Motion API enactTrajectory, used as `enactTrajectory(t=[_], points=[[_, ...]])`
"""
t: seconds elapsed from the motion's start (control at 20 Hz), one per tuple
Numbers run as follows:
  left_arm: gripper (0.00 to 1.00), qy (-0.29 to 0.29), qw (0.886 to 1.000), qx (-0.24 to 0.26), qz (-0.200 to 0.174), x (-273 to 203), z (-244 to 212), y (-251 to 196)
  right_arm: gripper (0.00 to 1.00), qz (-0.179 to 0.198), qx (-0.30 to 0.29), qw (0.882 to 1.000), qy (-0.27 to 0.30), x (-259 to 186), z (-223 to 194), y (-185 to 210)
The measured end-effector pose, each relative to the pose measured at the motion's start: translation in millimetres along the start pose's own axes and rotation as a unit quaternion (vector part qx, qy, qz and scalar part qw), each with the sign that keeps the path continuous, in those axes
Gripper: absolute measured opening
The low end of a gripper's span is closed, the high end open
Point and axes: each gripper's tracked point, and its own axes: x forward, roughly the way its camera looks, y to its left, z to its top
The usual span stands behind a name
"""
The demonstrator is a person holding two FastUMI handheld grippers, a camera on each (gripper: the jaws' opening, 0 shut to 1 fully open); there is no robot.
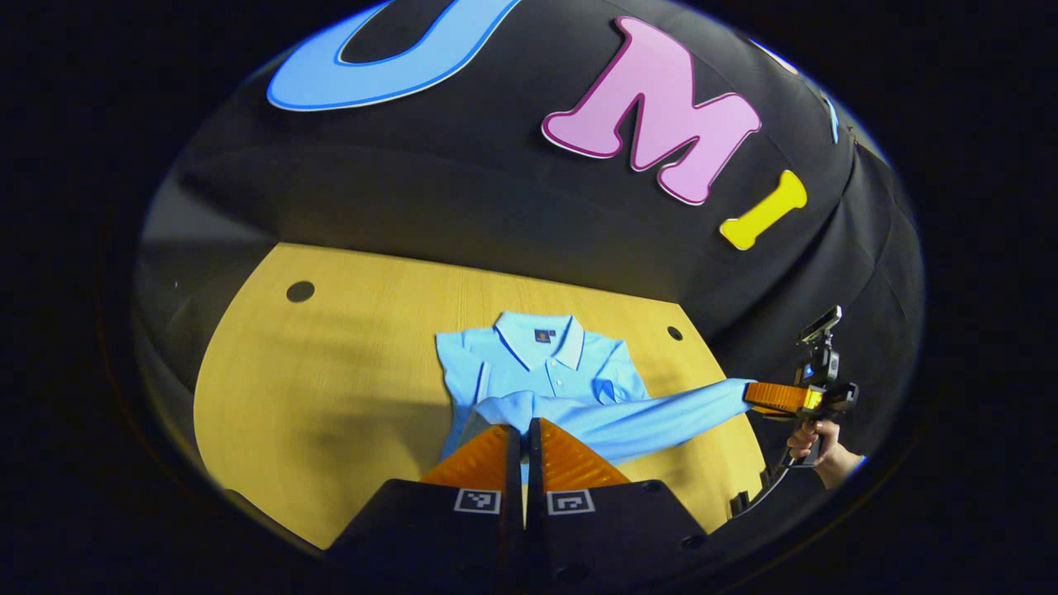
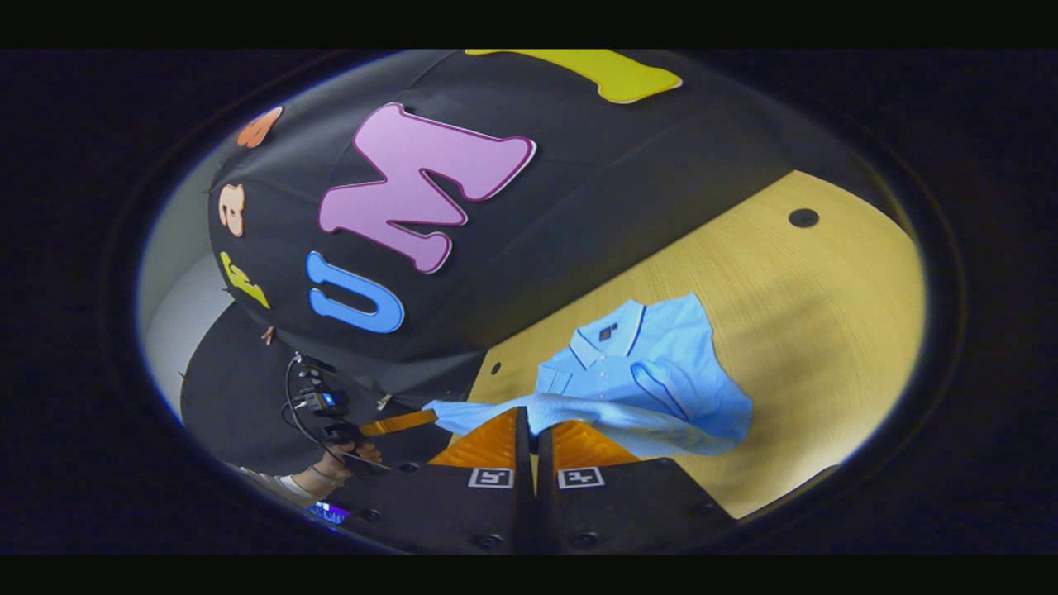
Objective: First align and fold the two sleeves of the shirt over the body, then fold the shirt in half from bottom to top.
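In the left gripper view, the left tool [image 1: 524, 434] is sitting at bottom centre, fingers together and clamping the shirt [image 1: 541, 372] sleeve [image 1: 628, 417]; the right tool [image 1: 756, 395], at right, is gripping the cuff; the shirt is lying centre frame on the worktop [image 1: 331, 397]; the collar label is too small to read; the hem is hidden.

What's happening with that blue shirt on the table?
A person holds a two-finger gripper in each hand and is folding a light blue shirt that lies collar-up on a wooden table. The left gripper is pinched shut on a sleeve, and the right gripper clamps the same sleeve, stretching it out above the table. The bottom-to-top fold is not yet done.
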Motion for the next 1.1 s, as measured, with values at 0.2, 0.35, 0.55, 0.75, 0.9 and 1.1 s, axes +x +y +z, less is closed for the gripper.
enactTrajectory(t=[0.2,0.35,0.55,0.75,0.9,1.1], points=[[0.06,-0.007,0.999,-0.013,0.034,67,43,23,0.00,-0.027,-0.028,0.999,-0.007,59,46,-27],[0.06,-0.006,0.998,-0.025,0.054,113,62,41,0.05,-0.059,-0.036,0.998,-0.006,103,70,-60],[0.06,0.022,0.995,-0.019,0.096,167,55,73,0.05,-0.101,-0.035,0.994,0.010,155,79,-100],[0.06,0.051,0.988,-0.032,0.140,205,28,85,0.05,-0.135,-0.045,0.989,0.024,186,66,-132],[0.06,0.044,0.986,-0.021,0.161,222,27,94,0.05,-0.161,-0.059,0.984,0.041,189,52,-159],[0.20,0.052,0.979,-0.037,0.195,215,24,108,0.05,-0.178,-0.065,0.981,0.043,179,58,-173]])
